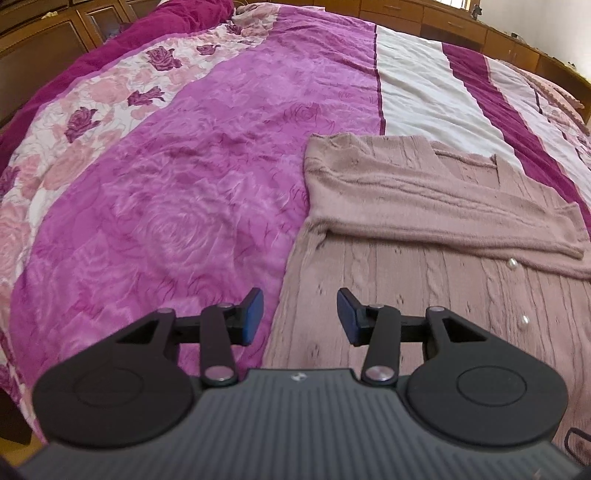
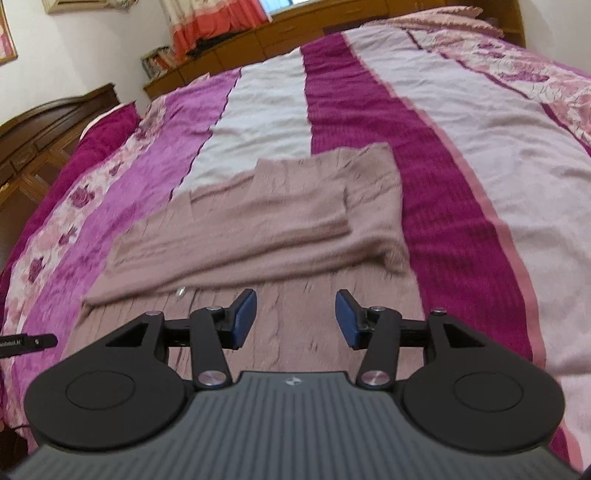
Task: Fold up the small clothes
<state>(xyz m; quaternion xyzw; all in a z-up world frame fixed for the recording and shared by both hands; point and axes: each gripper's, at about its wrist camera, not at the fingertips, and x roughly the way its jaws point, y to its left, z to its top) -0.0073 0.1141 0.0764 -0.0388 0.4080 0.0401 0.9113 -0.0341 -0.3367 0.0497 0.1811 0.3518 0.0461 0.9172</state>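
Observation:
A dusty-pink knitted cardigan [image 1: 424,258] with pearl buttons [image 1: 512,263] lies flat on the bed, both sleeves folded across its chest. My left gripper [image 1: 300,317] is open and empty, hovering over the cardigan's left edge near the hem. In the right wrist view the cardigan [image 2: 280,221] lies ahead, sleeves crossed over the body. My right gripper [image 2: 295,319] is open and empty, hovering above the cardigan's lower body, right of the middle.
The bed is covered by a magenta, white and rose-patterned quilt [image 1: 166,203], also in the right wrist view [image 2: 461,147]. Wooden cabinets [image 1: 443,22] and a headboard [image 2: 48,125] ring the bed. A black device tip [image 2: 33,340] shows at the left edge.

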